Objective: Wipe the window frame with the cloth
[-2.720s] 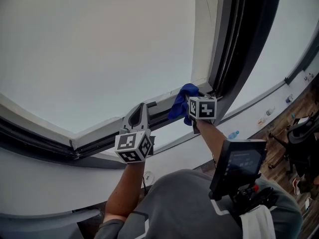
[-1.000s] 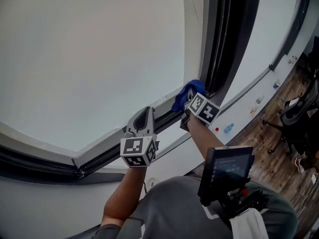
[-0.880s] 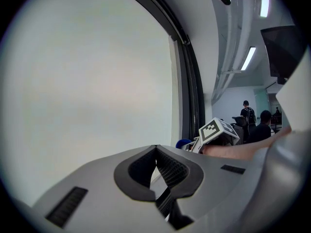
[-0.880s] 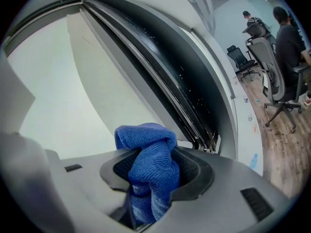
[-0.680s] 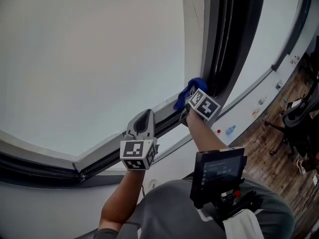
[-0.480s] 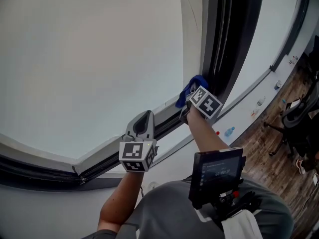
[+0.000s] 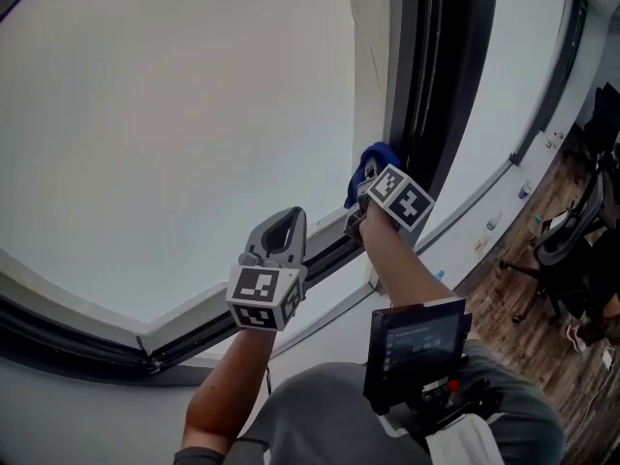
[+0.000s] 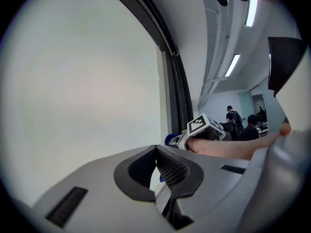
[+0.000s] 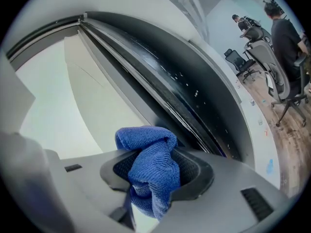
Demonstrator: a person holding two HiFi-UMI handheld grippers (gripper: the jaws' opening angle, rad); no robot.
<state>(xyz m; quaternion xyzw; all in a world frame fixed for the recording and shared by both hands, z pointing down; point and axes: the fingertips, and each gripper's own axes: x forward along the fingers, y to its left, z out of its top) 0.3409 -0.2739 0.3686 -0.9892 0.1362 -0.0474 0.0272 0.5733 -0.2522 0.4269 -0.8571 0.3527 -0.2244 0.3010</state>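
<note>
A bunched blue cloth [image 7: 372, 166] [image 9: 151, 168] is clamped in my right gripper [image 7: 373, 180], which is shut on it. The cloth presses against the dark upright window frame [image 7: 426, 85] [image 9: 160, 76] just above the bottom corner. My left gripper [image 7: 280, 238] is shut and holds nothing; it rests by the lower frame rail [image 7: 213, 313], left of the right gripper. In the left gripper view the cloth [image 8: 171, 139] peeks out beside the right gripper's marker cube [image 8: 203, 126].
A large pale window pane [image 7: 174, 114] fills the left. A grey sill [image 7: 484, 211] runs to the right, with wood floor and office chairs [image 7: 572, 250] beyond. A screen device [image 7: 412, 342] hangs at my chest. People stand far off [image 8: 233, 118].
My right gripper has carried the cloth from the lower rail to the corner and a little way up the upright frame. The left gripper has barely moved.
</note>
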